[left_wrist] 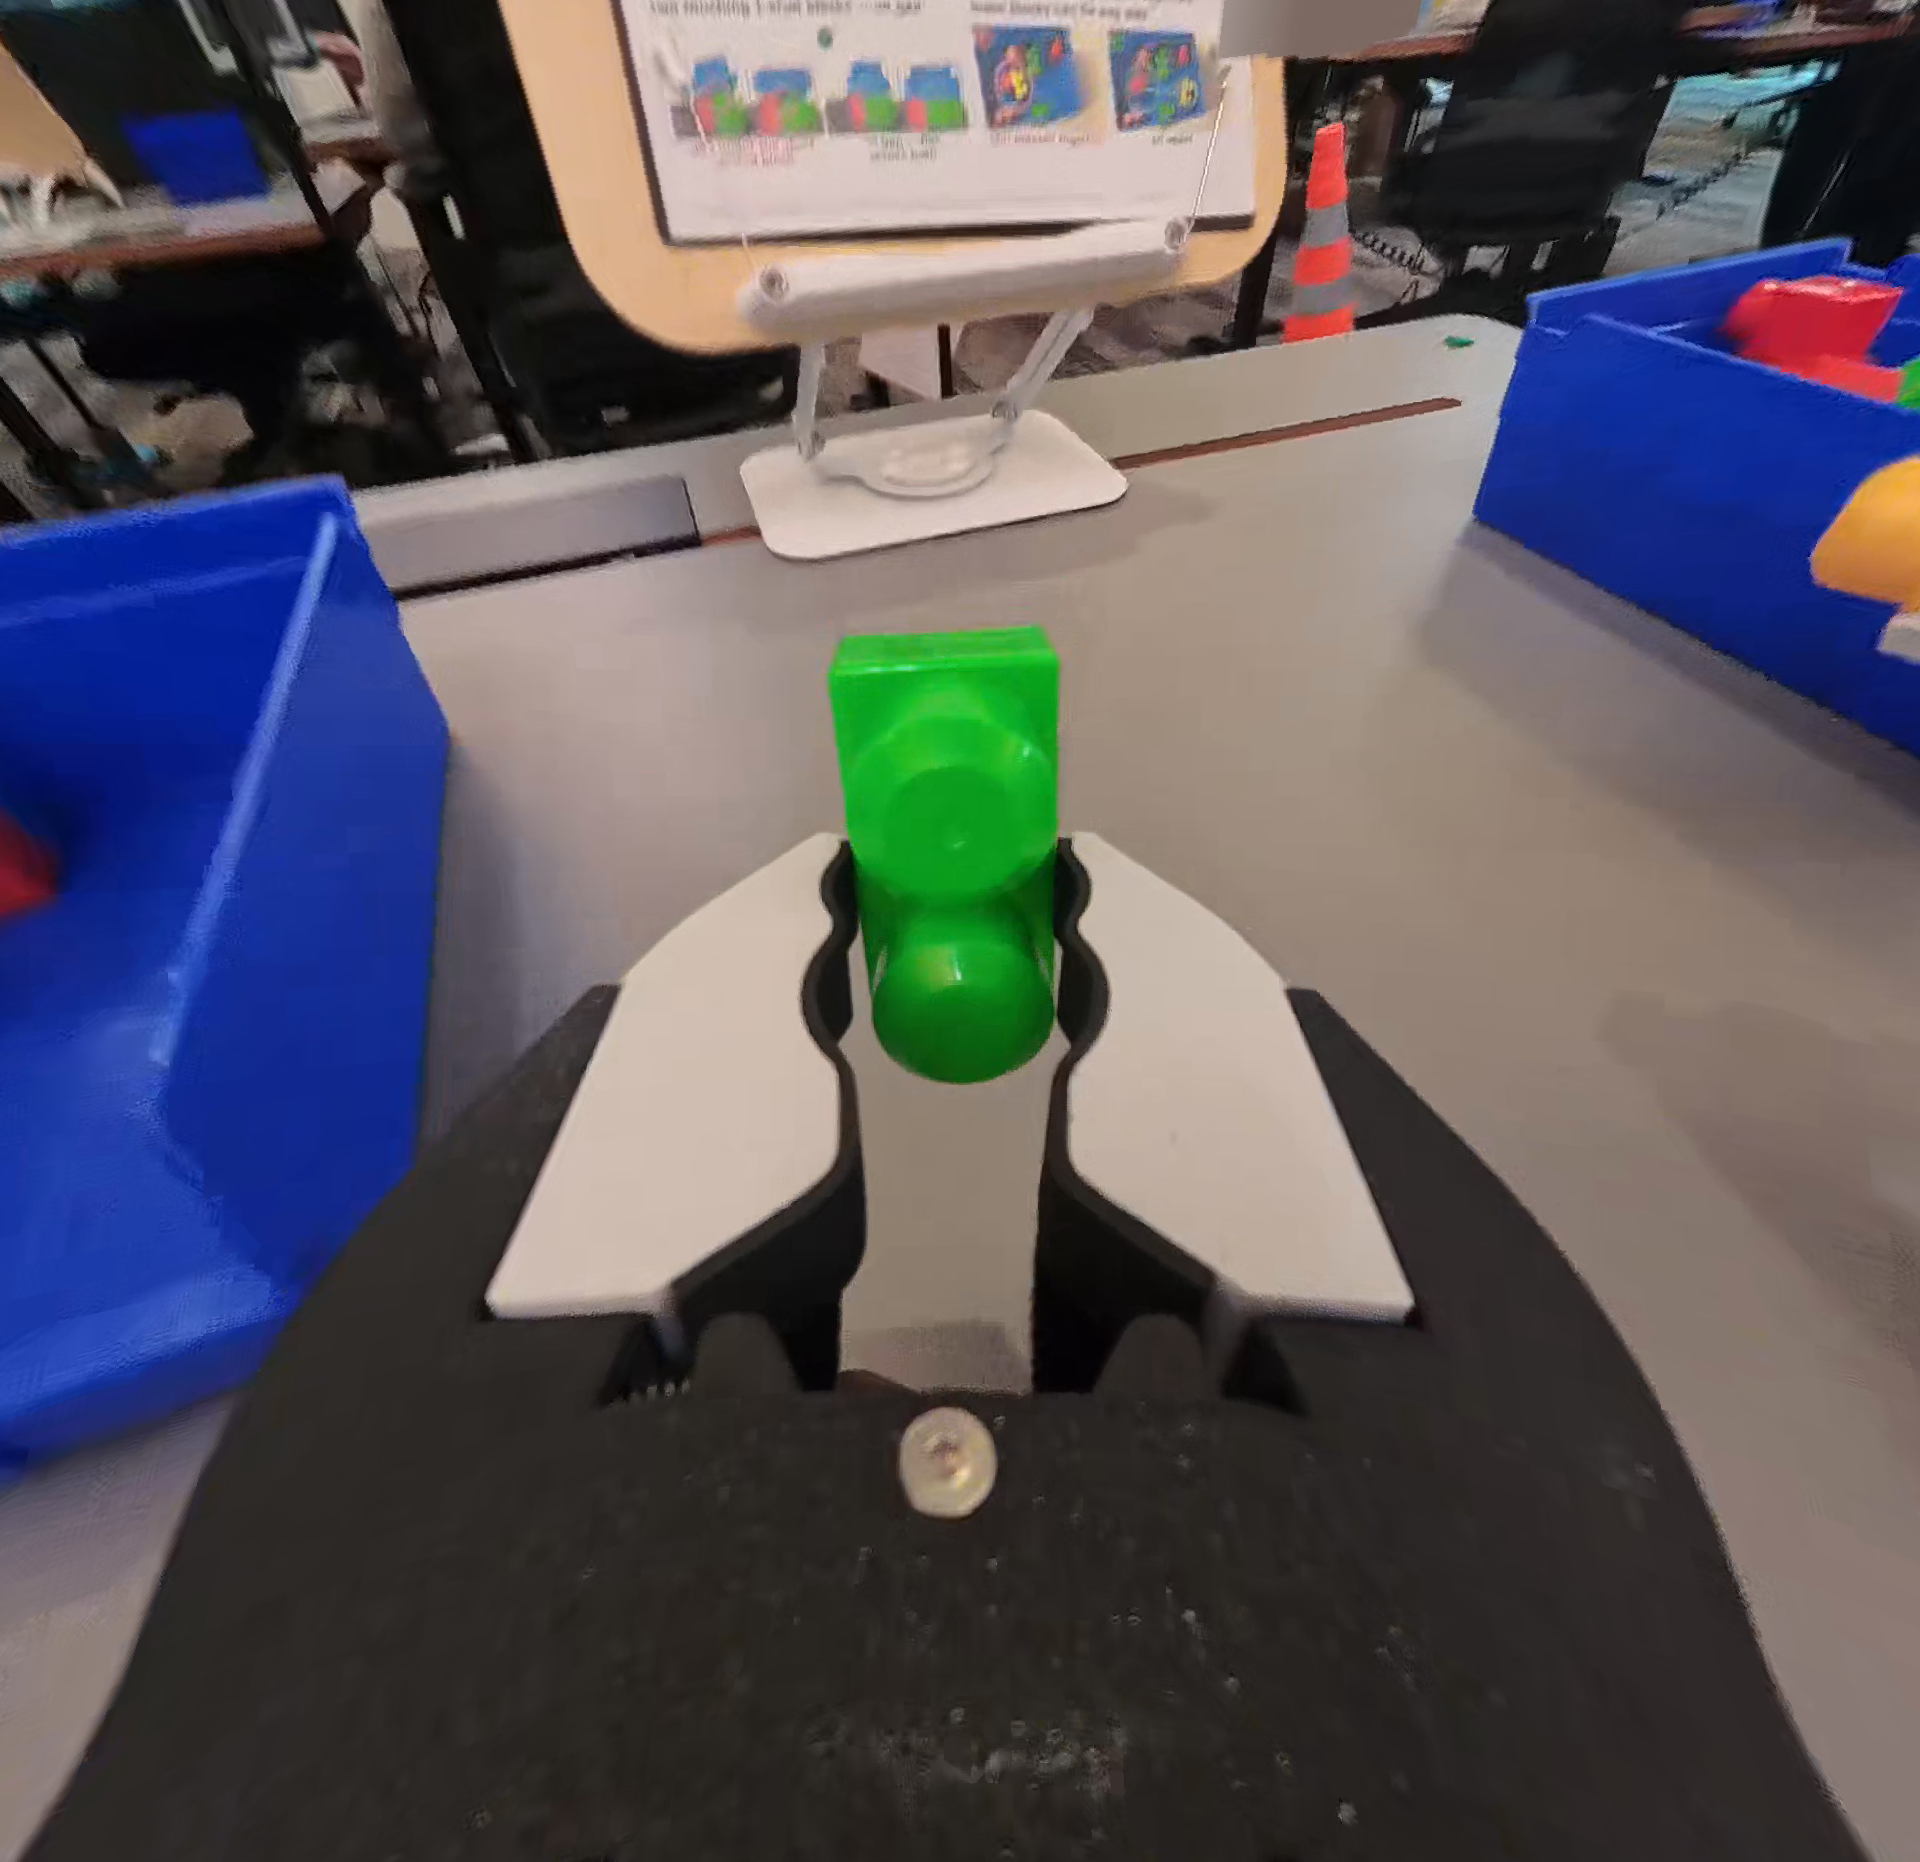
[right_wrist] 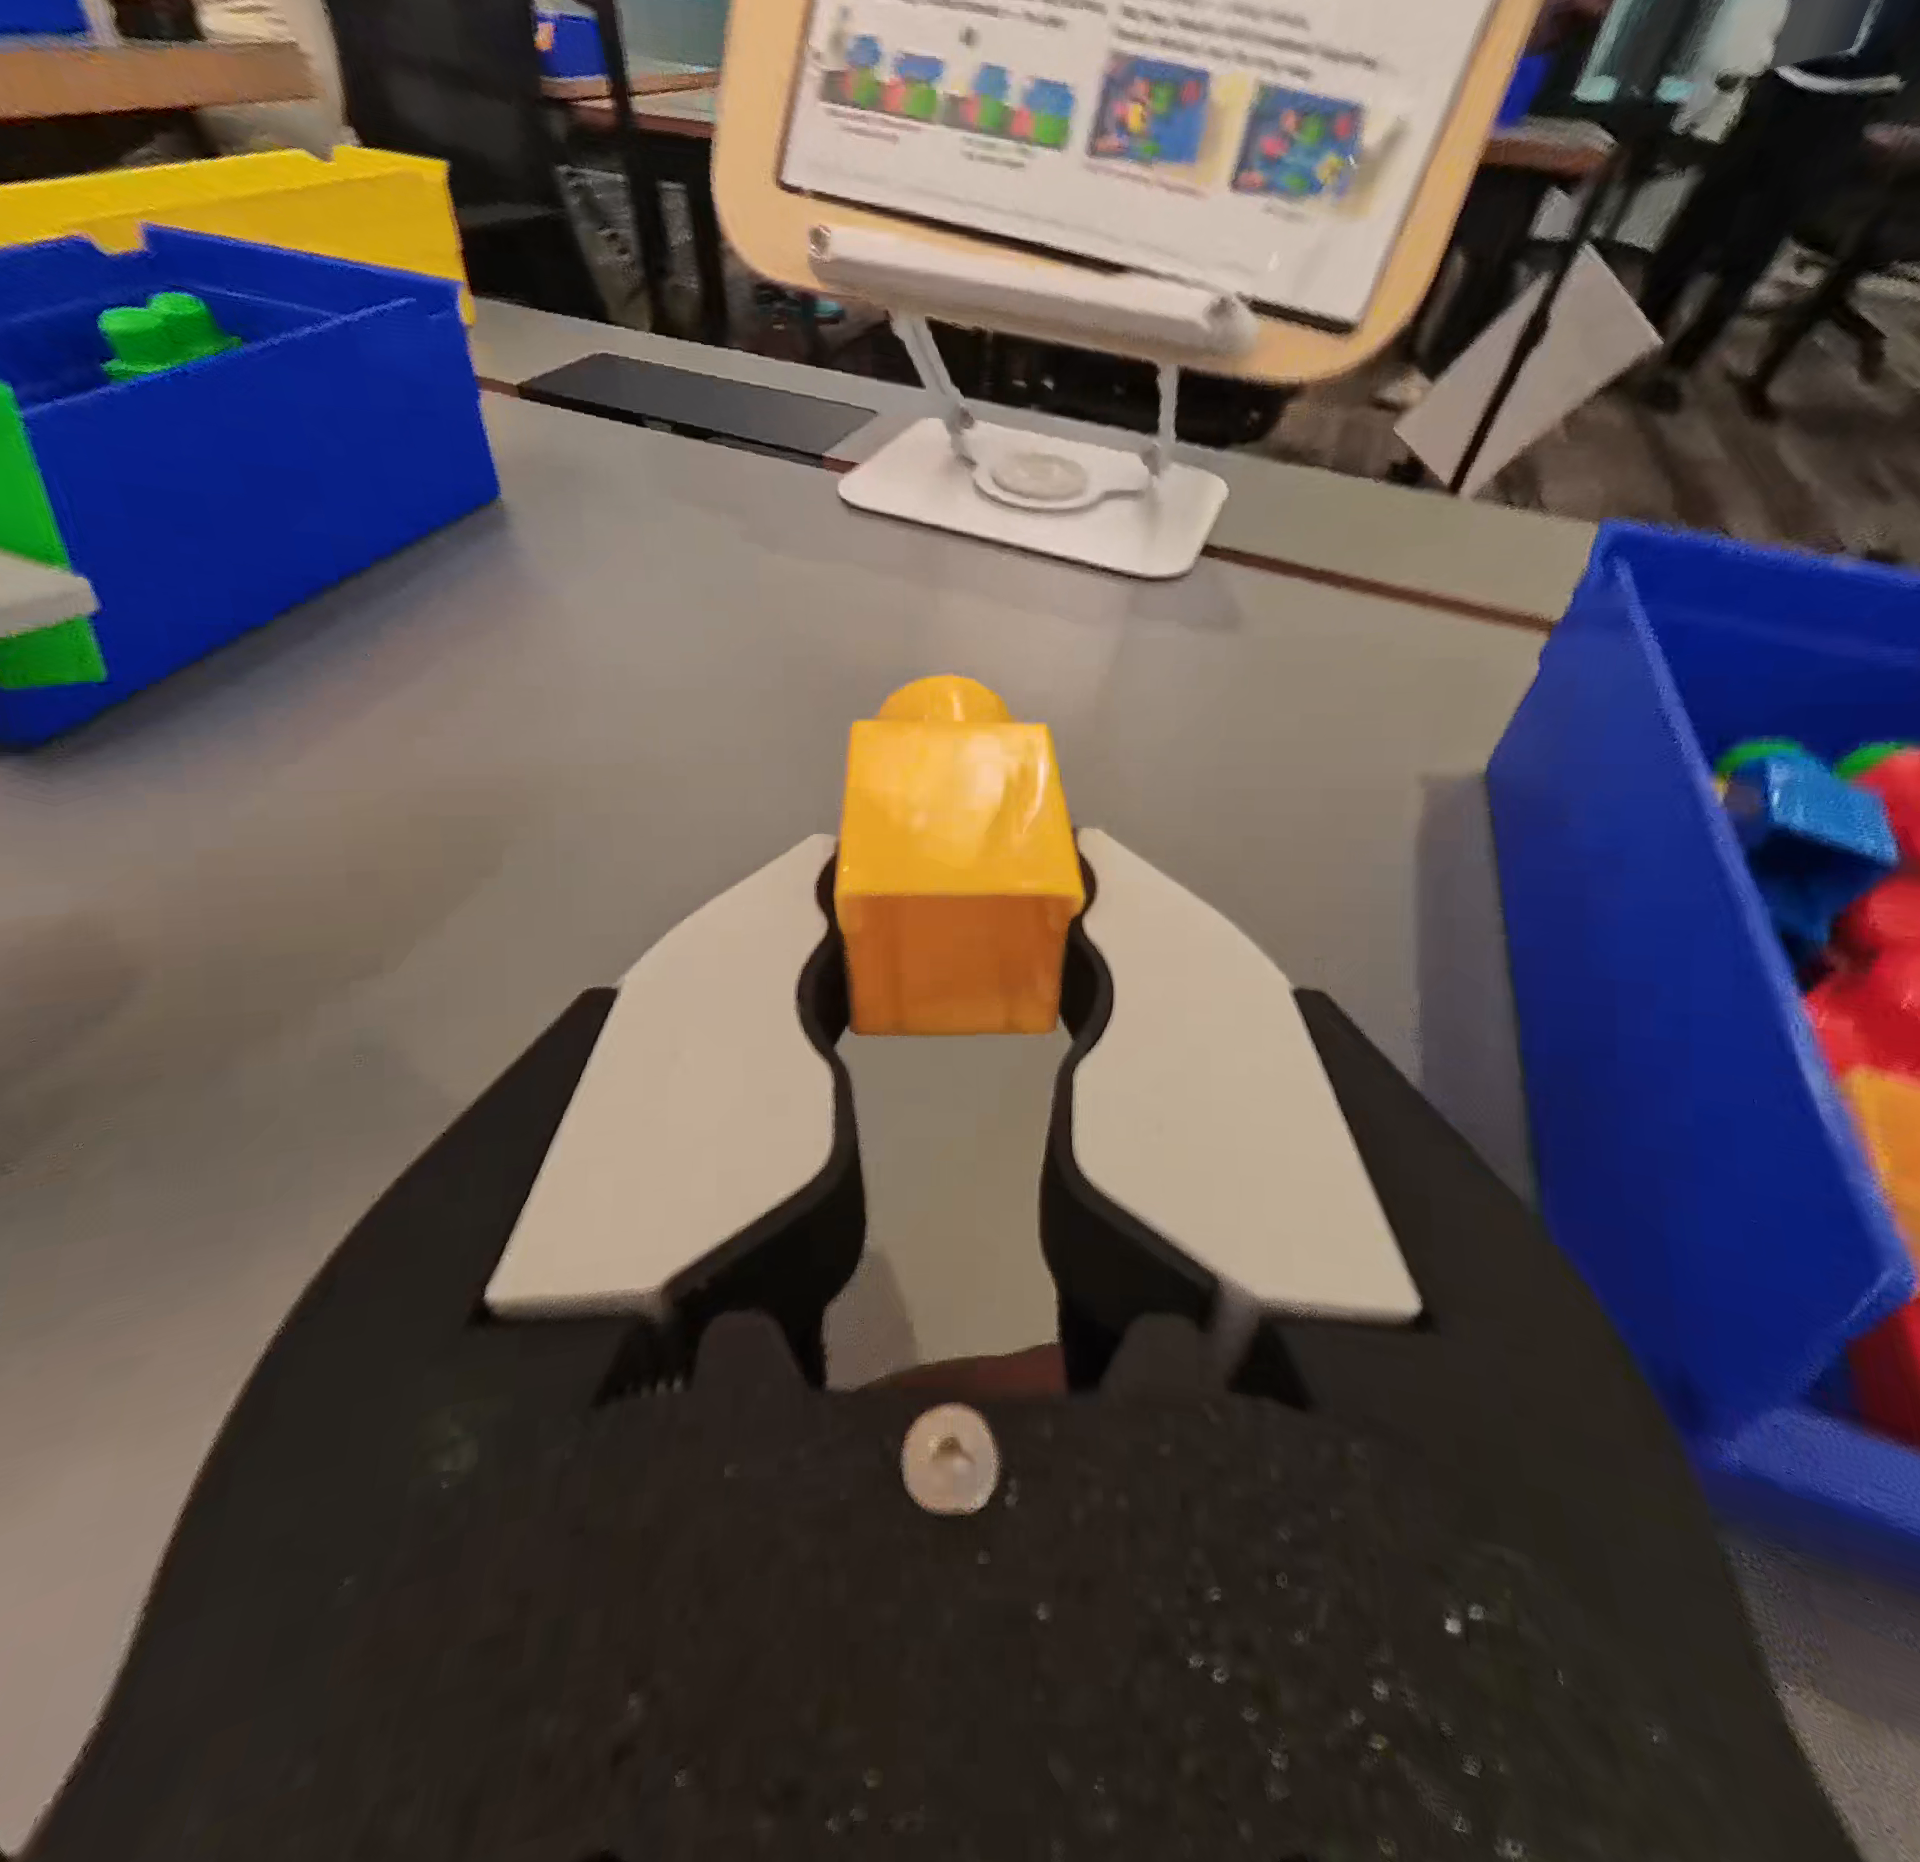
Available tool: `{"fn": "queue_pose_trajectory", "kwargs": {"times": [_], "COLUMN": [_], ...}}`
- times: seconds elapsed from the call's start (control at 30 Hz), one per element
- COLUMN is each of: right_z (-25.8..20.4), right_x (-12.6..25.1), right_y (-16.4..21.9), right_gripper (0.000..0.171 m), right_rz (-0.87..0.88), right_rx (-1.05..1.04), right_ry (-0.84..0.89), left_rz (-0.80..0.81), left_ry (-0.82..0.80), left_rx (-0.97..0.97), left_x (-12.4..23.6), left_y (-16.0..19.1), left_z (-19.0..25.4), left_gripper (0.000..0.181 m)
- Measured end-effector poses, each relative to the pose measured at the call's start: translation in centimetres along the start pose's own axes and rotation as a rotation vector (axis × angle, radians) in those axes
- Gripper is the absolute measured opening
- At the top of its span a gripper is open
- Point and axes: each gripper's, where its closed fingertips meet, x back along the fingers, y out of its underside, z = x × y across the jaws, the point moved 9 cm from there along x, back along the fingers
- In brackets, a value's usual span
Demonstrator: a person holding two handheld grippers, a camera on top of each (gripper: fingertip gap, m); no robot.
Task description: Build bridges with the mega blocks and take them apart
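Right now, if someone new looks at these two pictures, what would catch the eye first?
First, the bright blocks: the left hand-held gripper is shut on a green two-stud block above the grey table, and the right hand-held gripper is shut on an orange one-stud block. Next, the blue bins at both sides, holding more blocks, and the instruction sheet on a white stand at the far table edge.
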Motion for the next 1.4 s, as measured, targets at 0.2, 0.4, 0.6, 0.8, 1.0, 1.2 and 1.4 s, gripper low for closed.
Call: {"fn": "queue_pose_trajectory", "kwargs": {"times": [0.2, 0.4, 0.6, 0.8, 1.0, 1.2, 1.4], "right_z": [-1.4, -1.4, 3.6, 18.7, 26.4, 27.6, 28.2], "right_x": [0.1, 0.0, 2.5, 6.4, 4.9, 2.4, 1.5], "right_y": [2.4, 2.8, -0.2, -3.4, 0.5, 3.5, 4.6], "right_gripper": [0.038, 0.038, 0.038, 0.038, 0.038, 0.038, 0.039], "right_rz": [-0.022, -0.030, 0.020, -0.190, -0.673, -0.881, -0.978], "right_rx": [-0.012, -0.015, 0.035, 0.014, -0.011, -0.006, -0.048], "right_ry": [0.035, 0.032, 0.167, 0.298, 0.118, 0.043, 0.034], "left_rz": [-0.035, -0.034, -0.039, -0.050, -0.059, -0.062, -0.057], "left_ry": [-0.023, 0.010, 0.050, 0.085, 0.098, 0.109, 0.105], "left_rx": [0.063, 0.041, 0.031, 0.044, 0.046, 0.040, 0.031], "left_x": [0.0, 0.0, 0.0, -0.3, -0.4, -0.4, -0.3], "left_y": [2.5, 2.6, 2.7, 3.0, 3.1, 3.1, 3.1], "left_z": [0.5, 0.8, 1.5, 1.6, 1.7, 1.9, 1.8], "left_gripper": [0.036, 0.036, 0.036, 0.036, 0.036, 0.036, 0.036]}}
